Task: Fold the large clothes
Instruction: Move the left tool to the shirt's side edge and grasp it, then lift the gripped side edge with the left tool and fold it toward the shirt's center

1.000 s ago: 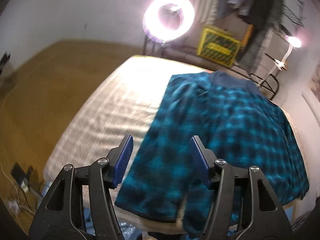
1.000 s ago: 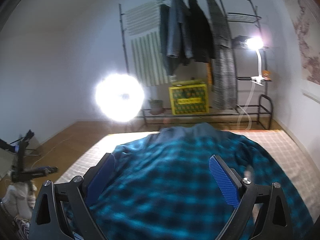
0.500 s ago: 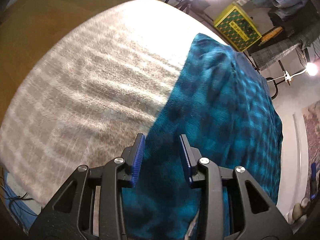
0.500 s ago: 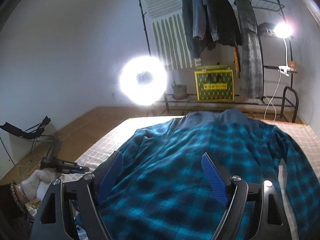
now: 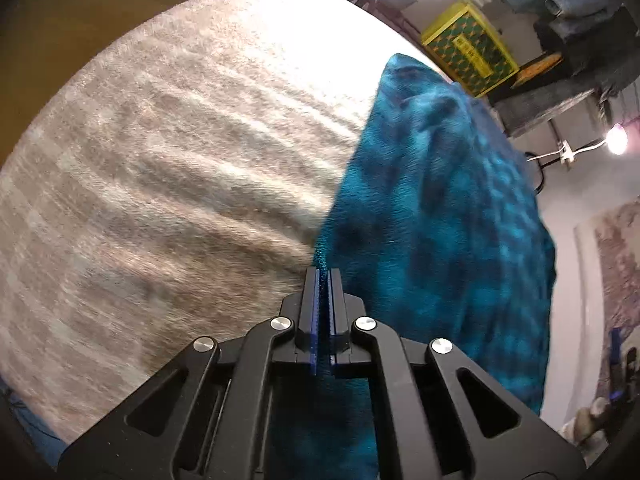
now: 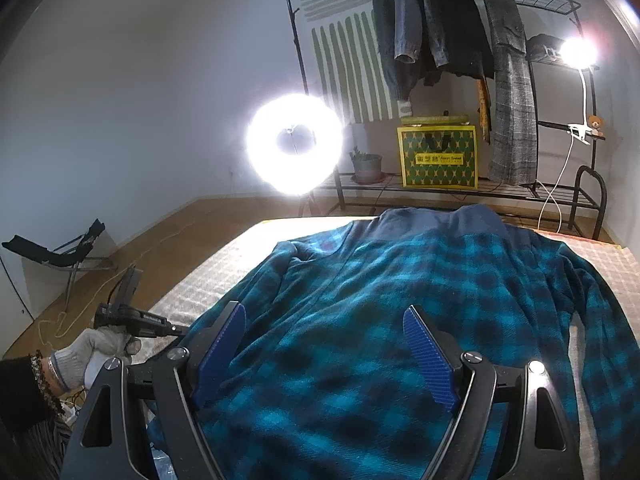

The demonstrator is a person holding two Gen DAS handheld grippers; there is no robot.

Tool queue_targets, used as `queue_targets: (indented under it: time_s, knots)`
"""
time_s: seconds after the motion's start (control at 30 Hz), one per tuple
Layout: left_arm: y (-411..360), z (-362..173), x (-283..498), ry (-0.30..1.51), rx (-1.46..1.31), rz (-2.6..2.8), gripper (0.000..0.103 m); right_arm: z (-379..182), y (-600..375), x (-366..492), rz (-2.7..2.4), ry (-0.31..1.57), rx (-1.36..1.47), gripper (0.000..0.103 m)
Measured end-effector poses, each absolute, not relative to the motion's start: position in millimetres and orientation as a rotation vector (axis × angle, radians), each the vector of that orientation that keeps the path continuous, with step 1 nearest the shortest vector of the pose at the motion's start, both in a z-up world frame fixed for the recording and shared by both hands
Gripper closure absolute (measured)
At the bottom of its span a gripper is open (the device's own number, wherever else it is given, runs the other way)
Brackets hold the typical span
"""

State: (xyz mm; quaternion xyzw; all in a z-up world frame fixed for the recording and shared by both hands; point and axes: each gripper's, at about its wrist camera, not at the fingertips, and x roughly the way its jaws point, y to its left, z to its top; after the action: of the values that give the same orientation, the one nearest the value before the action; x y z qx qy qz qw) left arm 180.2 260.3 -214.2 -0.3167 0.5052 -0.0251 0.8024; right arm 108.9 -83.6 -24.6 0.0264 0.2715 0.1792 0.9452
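The teal-and-black checked fleece shirt (image 6: 400, 320) lies spread flat on the pale woven bed cover (image 5: 160, 160), its plain blue collar band at the far end and one long sleeve trailing along the right side. It looks thick, soft and limp, light for its bulk, with a napped surface that should give the ribbed blue pads good purchase; it will sag and drape from wherever it is lifted, so it wants two holds along one edge, not one in the middle.

The left claw (image 5: 323, 280) is pinched shut on the shirt's near left edge, a sliver of teal cloth showing between the pads (a thin bite, probably a single layer). The right claw (image 6: 320, 352) stands wide over the near middle of the shirt, nothing between its fingers, and seems not yet to touch the cloth.

A matching hold for the right claw would be the same hem or side seam further along, where doubled stitching resists slipping.
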Motion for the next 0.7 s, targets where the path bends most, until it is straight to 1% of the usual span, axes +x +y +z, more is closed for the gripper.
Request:
queue_targets:
  time_s: [0.07, 0.2, 0.3, 0.4, 0.47, 0.5, 0.57, 0.7]
  knots:
    - [256, -202, 179, 1.047, -0.686, -0.087, 0.103, -26, -82, 112, 0.371, 0.572, 0.051, 0.025]
    - [247, -172, 174, 0.962, -0.717, -0.164, 0.103, -34, -81, 120, 0.379, 0.626, 0.057, 0.026]
    - [233, -145, 168, 0.900, -0.727, -0.227, 0.103, -38, -84, 125, 0.374, 0.649, 0.072, 0.031]
    - [206, -119, 159, 0.860, -0.665, -0.308, 0.103, -39, -87, 129, 0.382, 0.673, 0.096, 0.039]
    - [181, -106, 155, 0.851, -0.613, -0.367, 0.103, -41, -87, 131, 0.393, 0.685, 0.109, 0.048]
    - [166, -101, 154, 0.851, -0.586, -0.400, 0.103, -41, -87, 133, 0.398, 0.692, 0.116, 0.051]
    - [137, -97, 156, 0.860, -0.559, -0.464, 0.103, -42, -87, 138, 0.418, 0.710, 0.135, 0.063]
    - [83, -105, 158, 0.929, -0.504, -0.550, 0.103, -42, -90, 152, 0.447, 0.735, 0.201, 0.068]
